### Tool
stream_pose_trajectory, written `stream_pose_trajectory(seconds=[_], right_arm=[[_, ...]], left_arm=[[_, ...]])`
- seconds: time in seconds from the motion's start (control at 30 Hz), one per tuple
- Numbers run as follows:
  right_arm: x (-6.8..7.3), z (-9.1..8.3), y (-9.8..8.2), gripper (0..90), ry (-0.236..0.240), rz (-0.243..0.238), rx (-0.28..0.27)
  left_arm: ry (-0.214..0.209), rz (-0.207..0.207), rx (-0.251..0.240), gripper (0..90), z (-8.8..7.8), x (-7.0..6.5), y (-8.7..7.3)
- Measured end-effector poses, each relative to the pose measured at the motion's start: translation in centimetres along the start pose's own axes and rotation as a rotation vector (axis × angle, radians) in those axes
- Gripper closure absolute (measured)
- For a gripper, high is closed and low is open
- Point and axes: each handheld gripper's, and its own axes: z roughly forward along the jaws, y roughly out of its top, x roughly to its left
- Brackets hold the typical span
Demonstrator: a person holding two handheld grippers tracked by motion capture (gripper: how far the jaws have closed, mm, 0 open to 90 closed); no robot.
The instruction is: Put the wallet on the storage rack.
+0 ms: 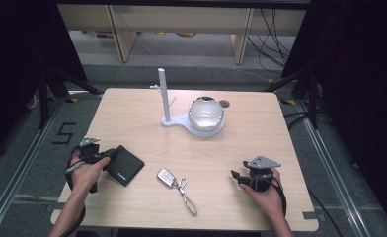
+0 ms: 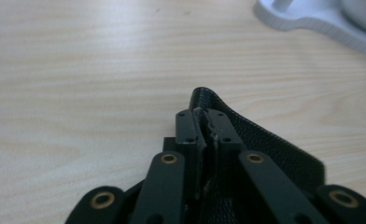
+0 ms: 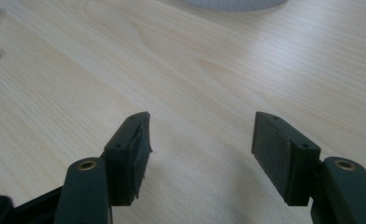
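A black wallet (image 1: 126,166) lies on the wooden table (image 1: 241,123) at the front left. My left gripper (image 1: 108,157) is shut on its near edge. In the left gripper view the two pads (image 2: 189,127) pinch the textured black wallet (image 2: 270,147), which tilts up off the wood. My right gripper (image 1: 236,175) rests at the front right, held by a hand. It stands open (image 3: 202,135) with only bare wood between its fingers.
A key fob (image 1: 166,177) with a metal carabiner (image 1: 187,196) lies at the front middle. At the back middle is a white stand (image 1: 165,94) whose base holds a shiny domed object (image 1: 206,113). Dark stands and cables surround the table.
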Motion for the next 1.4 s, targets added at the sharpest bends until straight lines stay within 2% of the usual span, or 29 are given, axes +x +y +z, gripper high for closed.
stream_pose_trajectory(seconds=[0.03, 0.07, 0.13, 0.27, 0.3, 0.33, 0.37, 0.43, 0.5, 0.53, 0.57, 0.63, 0.67, 0.7, 0.73, 0.77, 0.83, 0.87, 0.9, 0.93, 1.0, 1.03, 1.07, 1.1, 1.13, 1.17, 1.23, 1.3, 1.4], right_arm=[[0.0, 0.0, 0.0, 38.4, -0.001, 0.0, 0.0], [0.0, 0.0, 0.0, 38.4, -0.003, -0.004, 0.0], [0.0, 0.0, 0.0, 38.5, -0.001, -0.002, -0.001], [-0.1, 0.0, 0.0, 38.7, -0.012, -0.018, -0.017], [0.3, -0.2, 0.0, 39.5, 0.002, 0.047, 0.012], [0.3, -0.2, 0.0, 39.5, 0.002, 0.047, 0.012], [-0.1, -0.1, -0.1, 41.1, 0.016, 0.02, -0.017], [-0.2, -0.3, -0.1, 42.6, 0.019, 0.014, -0.052], [-0.2, -0.6, 0.1, 43.1, 0.036, 0.037, -0.078], [0.2, -1.0, 0.4, 43.1, 0.044, 0.072, -0.088], [0.2, -1.0, 0.4, 43.1, 0.044, 0.072, -0.088], [0.1, -1.3, 1.3, 43.6, 0.053, 0.015, -0.124], [0.4, -1.5, 1.8, 44.0, 0.071, 0.021, -0.133], [0.9, -1.9, 3.0, 44.5, 0.108, -0.001, -0.139], [0.9, -1.9, 3.0, 44.5, 0.108, -0.001, -0.139], [1.5, -2.0, 4.4, 44.7, 0.138, -0.039, -0.143], [1.8, -2.1, 5.2, 44.6, 0.163, -0.053, -0.133], [2.3, -2.2, 7.1, 44.6, 0.216, -0.109, -0.135], [2.5, -2.1, 7.8, 44.4, 0.23, -0.129, -0.145], [2.8, -2.1, 8.5, 44.4, 0.258, -0.133, -0.143], [3.0, -1.9, 9.3, 44.2, 0.283, -0.148, -0.141], [3.5, -1.5, 10.6, 43.9, 0.336, -0.172, -0.128], [3.8, -1.2, 11.1, 43.6, 0.362, -0.184, -0.127], [3.8, -1.2, 11.1, 43.6, 0.362, -0.184, -0.127], [4.3, -0.6, 12.1, 41.5, 0.433, -0.191, -0.091], [4.5, -0.2, 12.5, 40.7, 0.465, -0.22, -0.084], [4.7, 0.2, 12.8, 39.3, 0.479, -0.231, -0.07], [5.2, 1.3, 13.5, 36.6, 0.531, -0.276, -0.044], [5.6, 1.9, 13.8, 35.2, 0.563, -0.284, -0.004]], left_arm=[[0.001, 0.005, -0.013, 83.9, -0.2, -0.3, 0.1], [-0.015, 0.04, -0.03, 83.9, -0.7, -0.8, 0.6], [-0.025, 0.052, -0.043, 84.0, -0.9, -1.2, 0.7], [-0.062, 0.131, -0.074, 84.0, -1.6, -2.5, 1.3], [-0.08, 0.16, -0.096, 84.0, -1.9, -3.2, 1.5], [-0.08, 0.16, -0.096, 84.0, -1.9, -3.2, 1.5], [-0.112, 0.181, -0.115, 84.0, -2.1, -3.8, 1.9], [-0.121, 0.197, -0.125, 84.0, -2.3, -4.1, 2.1], [-0.163, 0.236, -0.145, 84.0, -2.7, -5.2, 2.8], [-0.175, 0.248, -0.152, 84.0, -2.9, -5.6, 3.0], [-0.175, 0.248, -0.152, 83.9, -2.9, -5.6, 3.0], [-0.205, 0.277, -0.163, 83.9, -3.1, -6.6, 3.6], [-0.228, 0.3, -0.168, 83.9, -3.2, -7.3, 3.9], [-0.239, 0.311, -0.172, 83.8, -3.3, -7.7, 4.0], [-0.256, 0.335, -0.172, 83.8, -3.3, -8.3, 4.2], [-0.294, 0.371, -0.167, 83.8, -3.3, -9.5, 4.5], [-0.307, 0.391, -0.162, 83.8, -3.2, -10.1, 4.6], [-0.344, 0.436, -0.156, 83.8, -3.1, -11.3, 4.8], [-0.362, 0.455, -0.153, 83.8, -3.0, -11.9, 4.8], [-0.362, 0.455, -0.153, 83.8, -3.0, -11.9, 4.8], [-0.396, 0.48, -0.148, 83.8, -2.8, -13.1, 4.9], [-0.425, 0.504, -0.134, 83.7, -2.7, -14.2, 4.9], [-0.444, 0.516, -0.129, 83.8, -2.6, -14.8, 4.9], [-0.444, 0.516, -0.129, 83.8, -2.6, -14.8, 4.9], [-0.455, 0.529, -0.119, 83.7, -2.5, -15.3, 4.8], [-0.487, 0.55, -0.11, 83.7, -2.4, -16.2, 4.7], [-0.501, 0.559, -0.103, 83.7, -2.3, -16.6, 4.7], [-0.536, 0.588, -0.096, 83.7, -2.1, -17.6, 4.5], [-0.548, 0.6, -0.086, 83.6, -2.1, -18.1, 4.3]])
